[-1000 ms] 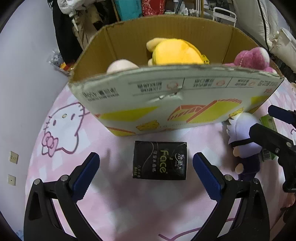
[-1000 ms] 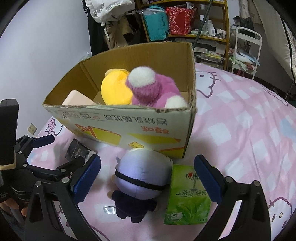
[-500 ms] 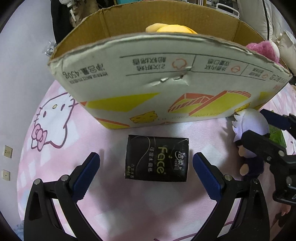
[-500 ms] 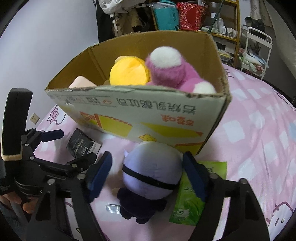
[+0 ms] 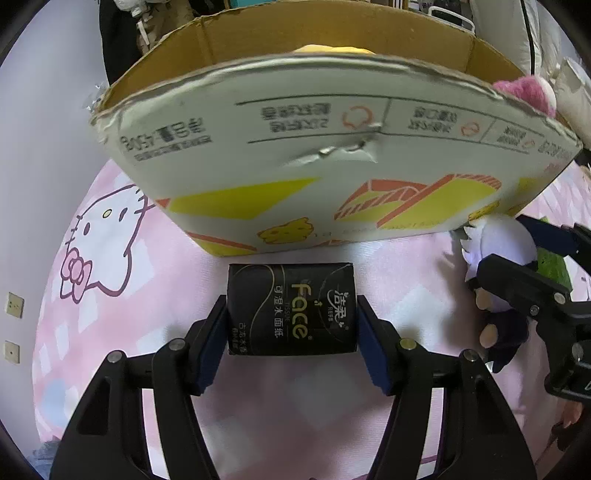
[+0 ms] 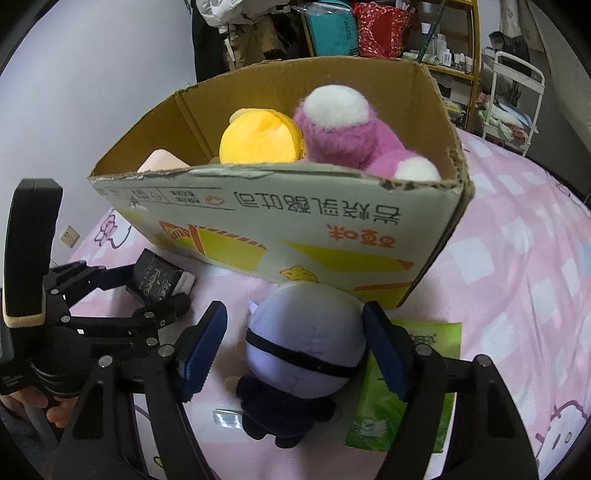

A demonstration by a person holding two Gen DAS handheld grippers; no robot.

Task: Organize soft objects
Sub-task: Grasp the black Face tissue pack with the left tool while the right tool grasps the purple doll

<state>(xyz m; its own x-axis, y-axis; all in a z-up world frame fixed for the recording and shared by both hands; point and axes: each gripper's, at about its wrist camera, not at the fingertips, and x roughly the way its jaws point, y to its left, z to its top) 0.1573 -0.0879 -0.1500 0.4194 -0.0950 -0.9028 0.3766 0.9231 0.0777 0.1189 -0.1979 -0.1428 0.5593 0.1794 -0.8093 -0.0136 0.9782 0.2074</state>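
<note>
My left gripper (image 5: 291, 343) is shut on a black tissue pack (image 5: 291, 308) lying on the pink bedspread just in front of the cardboard box (image 5: 314, 155). The pack also shows in the right wrist view (image 6: 157, 282). My right gripper (image 6: 295, 350) is open around the head of a lilac-headed plush doll (image 6: 306, 339) with a dark body; the right pad touches the head, the left pad stands a little apart. The box (image 6: 295, 229) holds a yellow plush (image 6: 258, 142), a pink plush (image 6: 347, 136) and a pale one (image 6: 162, 162).
A green tissue pack (image 6: 402, 387) lies under the right finger, beside the doll. The bedspread (image 6: 517, 258) has Hello Kitty prints. Shelves (image 6: 388, 33) and a white rack (image 6: 513, 96) stand behind the bed. A wall (image 5: 37, 147) is at the left.
My left gripper moved forward and closed on the black tissue pack. My right gripper moved forward and narrowed around the doll's head.
</note>
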